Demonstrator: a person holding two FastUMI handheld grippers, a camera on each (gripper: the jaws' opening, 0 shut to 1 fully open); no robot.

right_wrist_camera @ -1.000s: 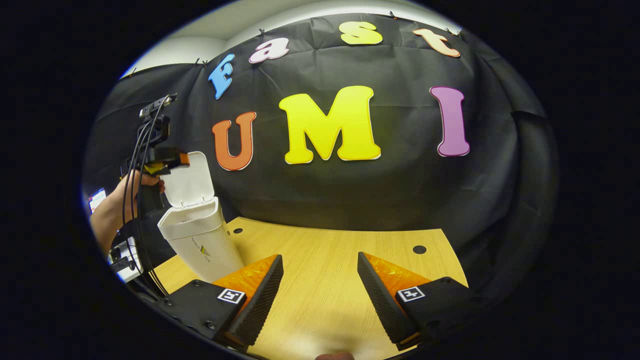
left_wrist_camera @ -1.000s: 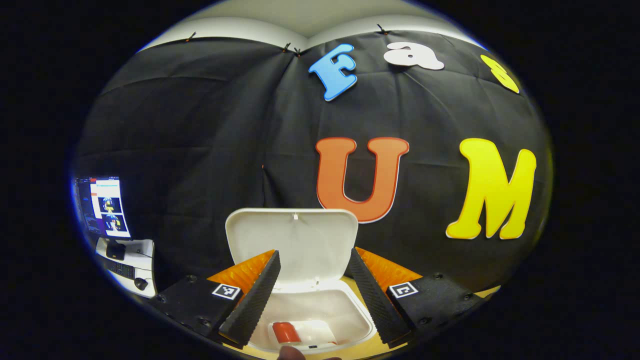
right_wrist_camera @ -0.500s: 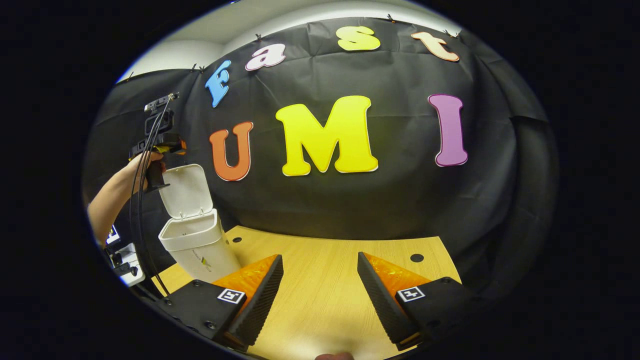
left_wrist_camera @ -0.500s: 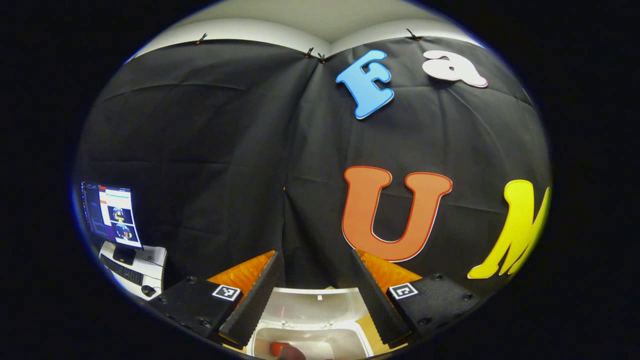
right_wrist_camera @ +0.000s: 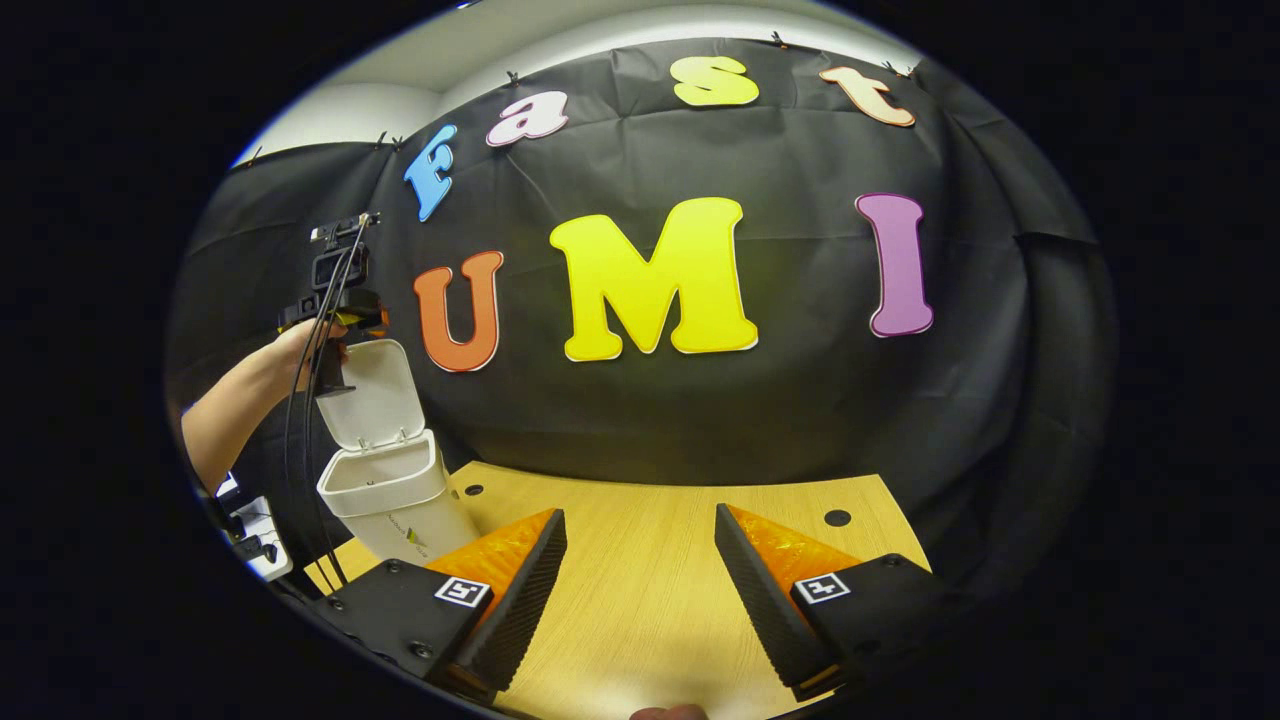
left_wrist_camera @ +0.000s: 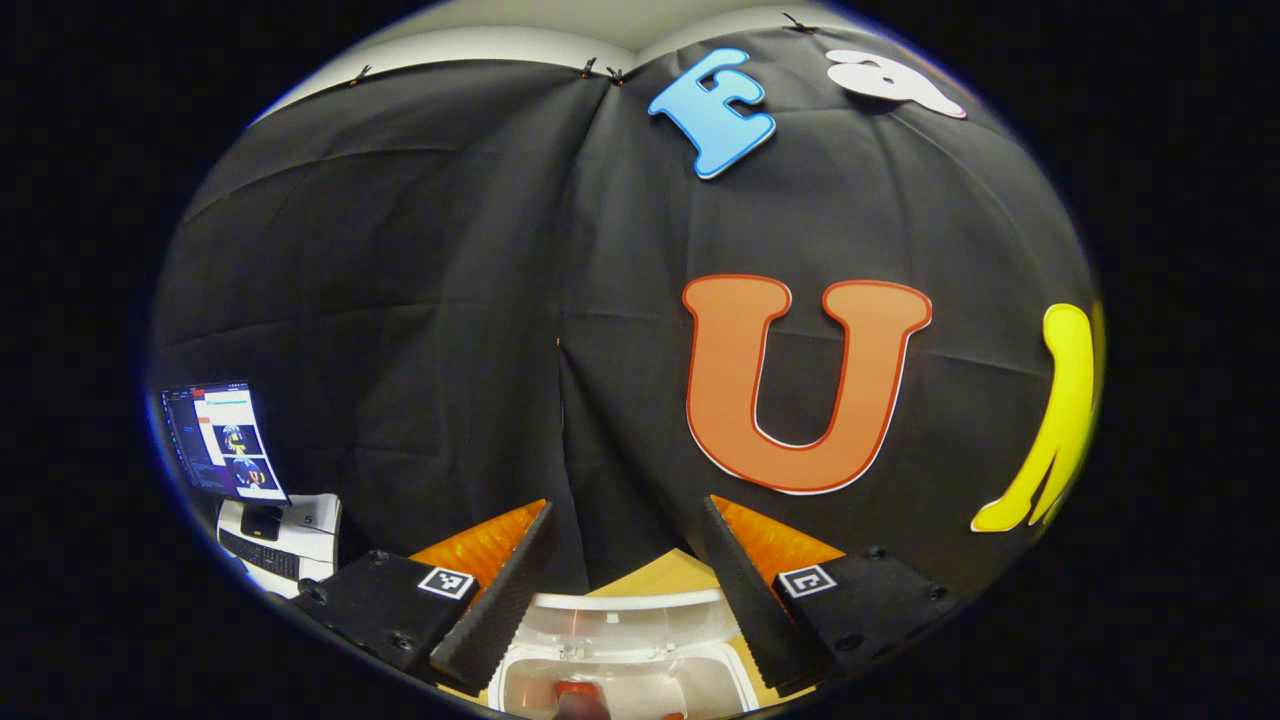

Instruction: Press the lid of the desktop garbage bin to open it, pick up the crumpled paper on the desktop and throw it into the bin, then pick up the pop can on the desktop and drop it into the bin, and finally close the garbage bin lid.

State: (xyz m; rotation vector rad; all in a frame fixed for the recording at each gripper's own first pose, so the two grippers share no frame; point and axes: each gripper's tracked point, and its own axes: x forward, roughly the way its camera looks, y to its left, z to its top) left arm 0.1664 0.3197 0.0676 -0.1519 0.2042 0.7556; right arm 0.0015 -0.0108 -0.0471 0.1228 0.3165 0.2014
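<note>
Lid-closing stage, judging by the red pop can (left_wrist_camera: 572,690) lying inside the white plastic desktop garbage bin (right_wrist_camera: 392,490) at the left end of the pale wooden desktop (right_wrist_camera: 650,540). Hovering the left gripper (left_wrist_camera: 625,590), fingers spread and empty, above the raised white hinged lid (right_wrist_camera: 368,392). Resting the right gripper (right_wrist_camera: 640,590) over the desktop, fingers parted, holding nothing. Expecting light, stiff, slick plastic; pressing down near the lid's free top edge, gently, avoiding tipping the bin.
</note>
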